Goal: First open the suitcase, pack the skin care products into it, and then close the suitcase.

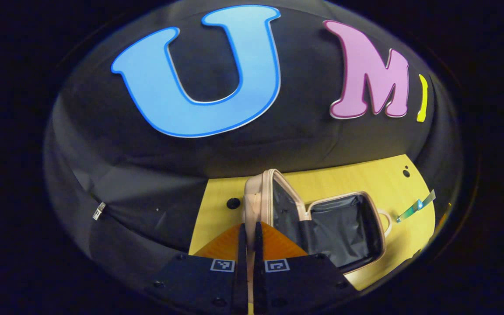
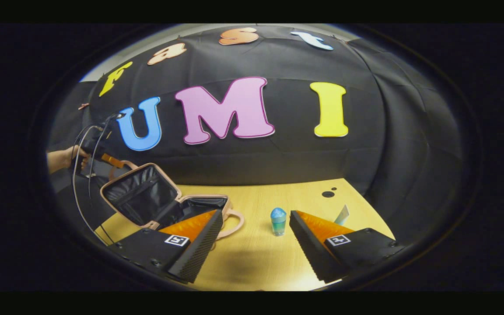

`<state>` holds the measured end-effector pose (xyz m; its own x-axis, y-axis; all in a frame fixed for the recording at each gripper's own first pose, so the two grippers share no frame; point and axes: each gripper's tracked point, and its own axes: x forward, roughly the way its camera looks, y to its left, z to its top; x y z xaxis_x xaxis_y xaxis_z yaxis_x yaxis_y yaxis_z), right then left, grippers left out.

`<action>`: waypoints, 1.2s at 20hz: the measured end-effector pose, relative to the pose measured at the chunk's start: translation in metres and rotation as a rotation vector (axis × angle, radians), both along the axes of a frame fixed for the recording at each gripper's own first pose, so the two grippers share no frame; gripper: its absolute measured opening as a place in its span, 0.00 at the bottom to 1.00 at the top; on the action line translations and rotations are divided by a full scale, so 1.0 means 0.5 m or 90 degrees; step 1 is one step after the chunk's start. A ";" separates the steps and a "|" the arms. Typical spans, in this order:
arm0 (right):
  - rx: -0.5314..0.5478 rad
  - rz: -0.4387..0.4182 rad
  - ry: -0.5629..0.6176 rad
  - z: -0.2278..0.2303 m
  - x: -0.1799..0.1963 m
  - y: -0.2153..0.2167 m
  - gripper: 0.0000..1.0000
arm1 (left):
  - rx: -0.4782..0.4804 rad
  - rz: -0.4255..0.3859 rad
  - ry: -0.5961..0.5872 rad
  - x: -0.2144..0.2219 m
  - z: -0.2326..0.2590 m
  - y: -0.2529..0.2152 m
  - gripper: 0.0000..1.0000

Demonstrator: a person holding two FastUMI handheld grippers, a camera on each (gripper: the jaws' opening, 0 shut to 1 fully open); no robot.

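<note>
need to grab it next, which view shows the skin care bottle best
The right gripper view: the skin care bottle stands whole on the table between its spread fingers. The left gripper view faces the open suitcase instead.

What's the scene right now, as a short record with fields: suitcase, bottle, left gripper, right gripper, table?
suitcase: open, lid raised, dark lining, nothing seen inside
bottle: small blue-capped bottle upright on the table, outside the suitcase
left gripper: fingers shut on the lid's edge, holding it up
right gripper: fingers open, facing the bottle, apart from it
table: light wood
</note>
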<state>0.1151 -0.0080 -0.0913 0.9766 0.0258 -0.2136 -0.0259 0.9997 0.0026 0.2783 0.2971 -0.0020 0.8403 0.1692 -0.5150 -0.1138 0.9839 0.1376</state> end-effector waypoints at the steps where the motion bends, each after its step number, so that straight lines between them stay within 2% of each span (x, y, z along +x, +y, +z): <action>1: -0.003 -0.012 0.009 -0.015 0.005 0.004 0.98 | -0.001 0.007 0.006 0.011 -0.031 0.036 0.10; 4: 0.009 -0.046 0.031 -0.046 0.013 0.014 0.98 | 0.005 0.036 0.032 0.046 -0.135 0.144 0.10; 10: -0.027 -0.051 0.057 -0.105 0.022 0.024 0.98 | -0.063 0.092 0.083 0.114 -0.356 0.175 0.10; 15: -0.032 -0.067 0.069 -0.132 0.020 0.013 0.98 | -0.069 0.116 0.113 0.139 -0.459 0.198 0.13; 16: -0.033 -0.070 0.069 -0.136 0.021 0.010 0.98 | -0.054 0.136 0.111 0.134 -0.461 0.217 0.11; 17: -0.034 -0.073 0.067 -0.134 0.021 0.008 0.98 | -0.054 0.140 0.099 0.131 -0.453 0.221 0.19; 18: -0.034 -0.074 0.062 -0.132 0.020 0.006 0.98 | -0.054 0.140 0.084 0.130 -0.440 0.219 0.21; 20: -0.041 -0.078 0.049 -0.124 0.017 -0.004 0.98 | -0.003 0.130 0.058 0.109 -0.416 0.221 0.58; 22: -0.046 -0.081 0.041 -0.120 0.021 -0.022 0.98 | 0.067 0.126 -0.002 0.094 -0.359 0.211 0.95; 24: -0.039 -0.090 0.036 -0.120 0.025 -0.043 0.98 | 0.077 0.113 -0.087 0.070 -0.291 0.147 0.98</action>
<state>0.1273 -0.0295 -0.1512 0.9561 -0.1253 -0.2648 0.1129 0.9917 -0.0616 0.3135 0.3707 -0.1476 0.8525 0.3741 -0.3650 -0.3094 0.9240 0.2245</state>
